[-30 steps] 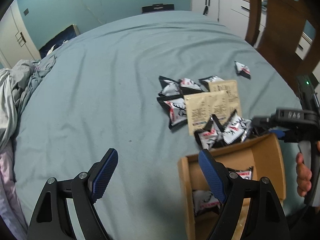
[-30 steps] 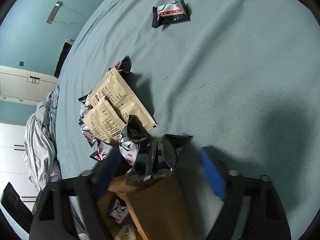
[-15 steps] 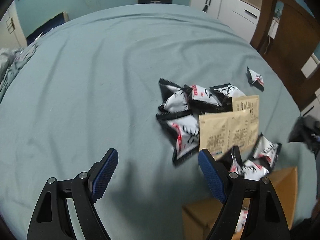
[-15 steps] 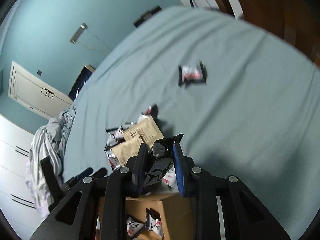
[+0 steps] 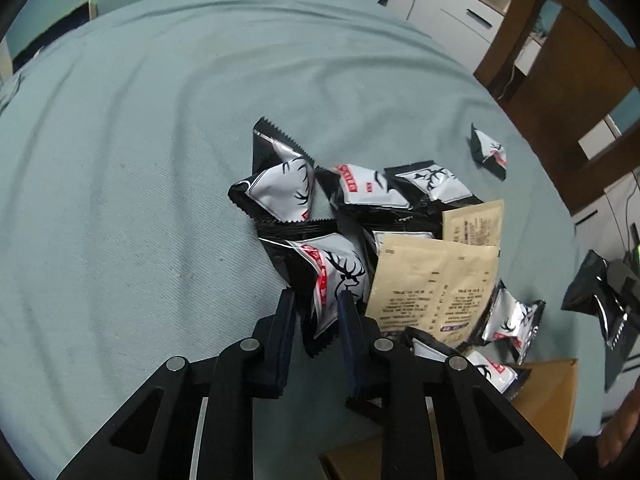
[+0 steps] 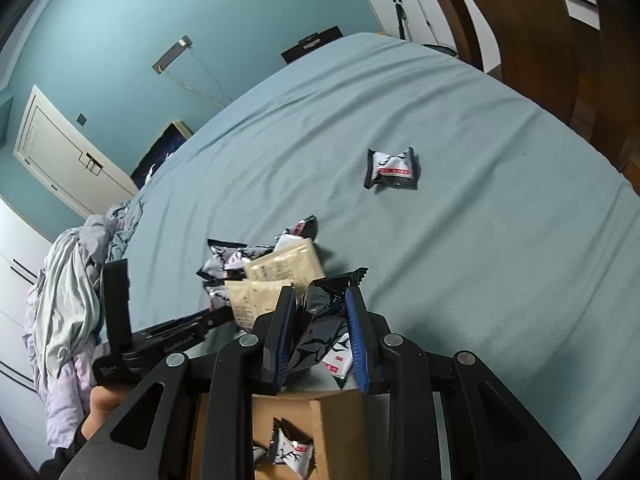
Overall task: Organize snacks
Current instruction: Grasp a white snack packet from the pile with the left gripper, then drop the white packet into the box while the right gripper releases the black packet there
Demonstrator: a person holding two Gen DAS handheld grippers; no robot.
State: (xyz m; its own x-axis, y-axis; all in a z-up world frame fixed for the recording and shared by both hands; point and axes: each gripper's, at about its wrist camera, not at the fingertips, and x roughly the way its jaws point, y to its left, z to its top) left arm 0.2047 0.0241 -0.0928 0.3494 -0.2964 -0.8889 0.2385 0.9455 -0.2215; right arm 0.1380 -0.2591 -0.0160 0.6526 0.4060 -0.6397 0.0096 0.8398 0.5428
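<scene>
Left gripper (image 5: 316, 300): jaws drawn narrow on the near end of a black-and-silver deer-print snack packet (image 5: 334, 276) that lies on the bed sheet (image 5: 140, 200), at the near edge of the snack pile. Only the crimped tail and part of the body sit between the pads; the rest extends ahead of the jaws, partly under a neighbouring black packet (image 5: 280, 194).

Right gripper (image 6: 320, 308): jaws closed on a second packet (image 6: 320, 332) of the same kind, crumpled and held clear of the sheet, directly above the wooden box (image 6: 332, 432). Packets already lie in the box below the jaws.

Tan sachets (image 5: 436, 280) lie just right of the left jaws, overlapping other packets. One stray packet (image 6: 392, 168) lies well ahead of the right jaws, apart from the pile.

Risks, as judged:
- The left grip is shallow, on slick film. The packet may slide out when lifted.
- Because its far end is overlapped, a lift may drag neighbouring packets or the tan sachet along and scatter the pile.
- The right packet sits askew between the pads; release near the box wall could leave it on the rim or outside.
- The soft sheet gives little resistance, so a downward press may bunch the fabric.
</scene>
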